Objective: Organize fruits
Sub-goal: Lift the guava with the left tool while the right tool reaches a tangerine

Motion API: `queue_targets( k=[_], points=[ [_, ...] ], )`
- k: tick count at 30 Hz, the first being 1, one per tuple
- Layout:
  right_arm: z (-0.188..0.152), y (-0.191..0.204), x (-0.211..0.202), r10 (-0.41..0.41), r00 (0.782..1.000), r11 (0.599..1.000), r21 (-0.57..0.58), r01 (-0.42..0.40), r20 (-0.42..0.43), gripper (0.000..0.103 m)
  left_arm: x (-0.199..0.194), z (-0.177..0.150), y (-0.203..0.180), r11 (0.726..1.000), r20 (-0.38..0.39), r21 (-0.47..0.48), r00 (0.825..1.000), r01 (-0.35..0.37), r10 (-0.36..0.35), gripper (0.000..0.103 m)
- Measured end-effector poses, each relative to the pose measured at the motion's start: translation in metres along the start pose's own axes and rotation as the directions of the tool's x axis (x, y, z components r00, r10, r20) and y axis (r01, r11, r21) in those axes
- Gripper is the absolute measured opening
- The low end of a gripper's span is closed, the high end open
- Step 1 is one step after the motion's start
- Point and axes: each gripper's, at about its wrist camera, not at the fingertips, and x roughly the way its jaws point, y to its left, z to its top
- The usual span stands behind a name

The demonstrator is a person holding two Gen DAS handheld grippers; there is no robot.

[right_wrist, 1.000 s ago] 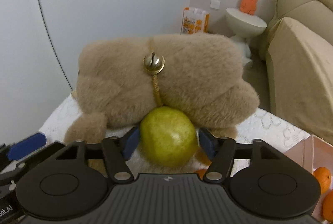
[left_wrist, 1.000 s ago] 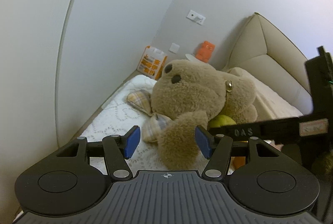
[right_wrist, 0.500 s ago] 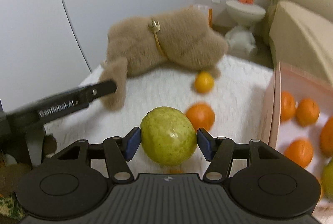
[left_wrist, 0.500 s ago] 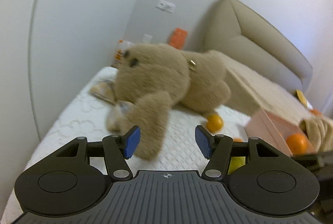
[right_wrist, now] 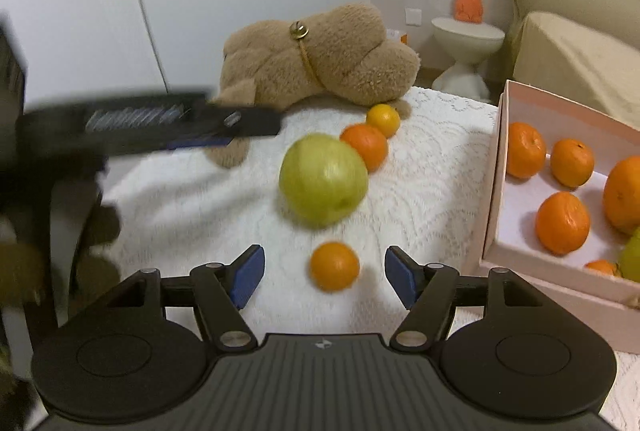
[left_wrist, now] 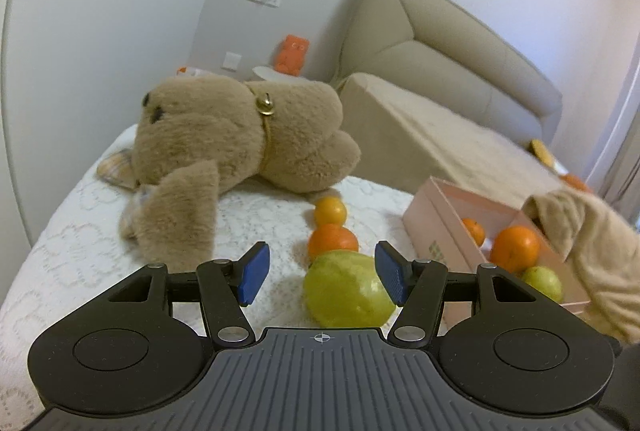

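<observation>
While its lettering blurs, left gripper (left_wrist: 320,273) and right gripper (right_wrist: 324,277) gape empty.

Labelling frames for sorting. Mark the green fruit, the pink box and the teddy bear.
green fruit (right_wrist: 323,179), right wrist view, middle of its skin
pink box (right_wrist: 491,187), right wrist view, near side wall
teddy bear (left_wrist: 240,139), left wrist view, body

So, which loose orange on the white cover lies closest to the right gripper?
The lone orange just ahead of the right gripper; the other two sit beyond the green fruit.
</observation>
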Motion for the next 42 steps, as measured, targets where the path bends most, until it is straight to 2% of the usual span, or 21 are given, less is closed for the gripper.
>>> queue_targets(
  k=[3,4,5,9,14,16,18,19,20,23,28,30,33,35,42],
  points=[
    [-0.001,0.002,0.011,0.011,1.0,1.0,-0.02,-0.011,-0.017,0.052,0.004,-0.002,-0.007,0.998,-0.012,0.007,0.998,-0.055,0.055,0.064],
    [-0.002,0.004,0.014,-0.002,1.0,1.0,-0.031,0.001,-0.023,0.043,0.005,-0.003,-0.007,0.998,-0.02,-0.004,0.998,-0.068,0.068,0.064],
    [-0.002,0.004,0.016,-0.024,0.999,0.999,-0.041,0.023,-0.029,0.03,0.007,-0.003,-0.006,0.997,-0.028,-0.019,0.997,-0.078,0.078,0.064],
    [-0.008,-0.003,0.001,-0.038,0.999,0.999,-0.032,0.038,-0.011,0.027,0.006,-0.005,-0.001,0.993,-0.063,-0.076,0.995,-0.087,0.083,0.064],
    [-0.03,-0.025,-0.028,-0.107,0.994,0.994,-0.004,0.107,0.009,0.028,0.015,-0.002,-0.013,0.99,-0.084,-0.109,0.994,-0.085,0.076,0.065],
    [-0.041,-0.036,-0.037,-0.133,0.991,0.991,0.015,0.132,0.022,0.031,0.022,-0.002,-0.02,0.991,-0.097,-0.11,0.993,-0.082,0.072,0.069],
    [-0.048,-0.048,-0.043,-0.129,0.991,0.991,0.053,0.127,0.041,0.05,0.031,-0.003,-0.028,0.992,-0.116,-0.104,0.991,-0.078,0.065,0.074],
    [-0.052,-0.053,-0.046,-0.126,0.99,0.989,0.079,0.122,0.055,0.064,0.034,-0.003,-0.032,0.993,-0.12,-0.094,0.991,-0.076,0.064,0.074],
    [-0.055,-0.06,-0.047,-0.124,0.99,0.987,0.109,0.116,0.068,0.069,0.037,-0.004,-0.037,0.994,-0.124,-0.08,0.99,-0.074,0.064,0.075],
    [-0.063,-0.075,-0.042,-0.11,0.992,0.979,0.178,0.096,0.068,0.07,0.044,-0.006,-0.05,0.996,-0.147,-0.043,0.987,-0.073,0.066,0.075],
    [-0.065,-0.076,-0.041,-0.09,0.992,0.981,0.181,0.074,0.083,0.078,0.057,-0.015,-0.068,0.998,-0.2,0.011,0.978,-0.06,0.061,0.073],
    [-0.066,-0.075,-0.04,-0.091,0.993,0.982,0.175,0.075,0.081,0.08,0.066,-0.02,-0.072,0.997,-0.226,0.035,0.971,-0.073,0.079,0.065],
    [-0.067,-0.074,-0.041,-0.091,0.992,0.981,0.177,0.076,0.082,0.081,0.074,-0.025,-0.082,0.987,-0.213,0.125,0.969,-0.101,0.126,0.067],
    [-0.068,-0.075,-0.042,-0.091,0.992,0.98,0.182,0.075,0.084,0.081,0.074,-0.024,-0.085,0.985,-0.217,0.138,0.967,-0.106,0.134,0.067],
    [-0.068,-0.075,-0.041,-0.089,0.993,0.981,0.181,0.073,0.083,0.083,0.063,-0.025,-0.078,0.983,-0.221,0.178,0.971,-0.048,0.087,0.066]
  ],
)
